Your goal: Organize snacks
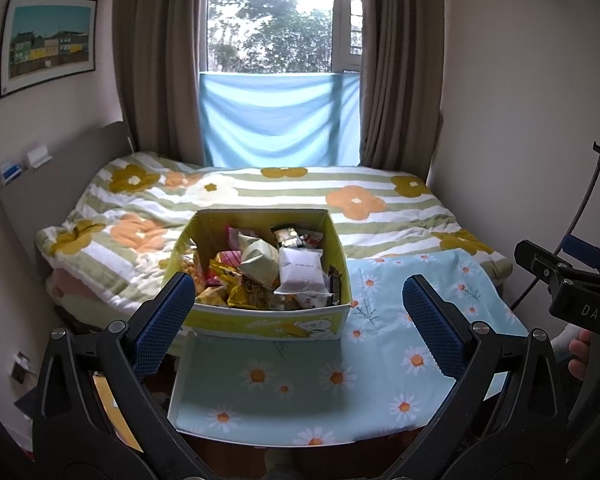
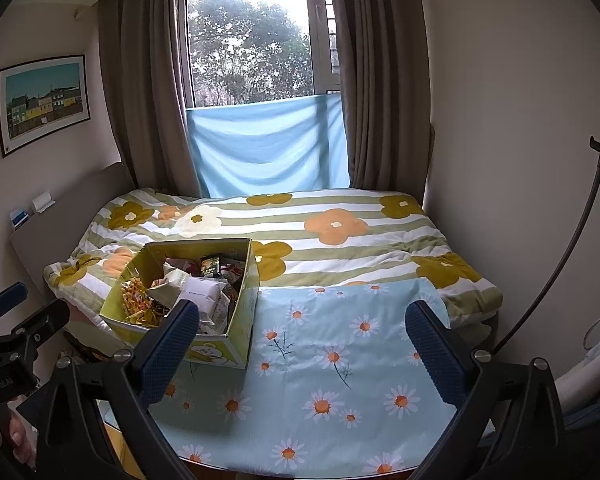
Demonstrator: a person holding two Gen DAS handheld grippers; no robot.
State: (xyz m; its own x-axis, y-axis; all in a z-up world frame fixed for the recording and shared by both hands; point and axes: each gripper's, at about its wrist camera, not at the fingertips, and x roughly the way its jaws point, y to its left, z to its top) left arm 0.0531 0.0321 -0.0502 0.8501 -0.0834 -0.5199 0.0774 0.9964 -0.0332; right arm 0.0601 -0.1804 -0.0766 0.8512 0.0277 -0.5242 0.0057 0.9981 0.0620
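A yellow-green cardboard box (image 1: 259, 324) full of mixed snack packets stands on a table with a light blue daisy cloth (image 1: 300, 384). A white packet (image 1: 302, 270) lies on top of the pile. My left gripper (image 1: 300, 316) is open and empty, hovering just in front of the box. In the right wrist view the box (image 2: 219, 354) sits at the left of the cloth (image 2: 340, 380), with the white packet (image 2: 201, 294) on top. My right gripper (image 2: 302, 336) is open and empty, over the cloth to the right of the box.
A bed with a striped floral quilt (image 1: 340, 208) lies behind the table, under a curtained window (image 1: 279, 20). A headboard (image 1: 59, 184) is at the left, a wall at the right. A thin black stand (image 2: 560, 280) rises at the right.
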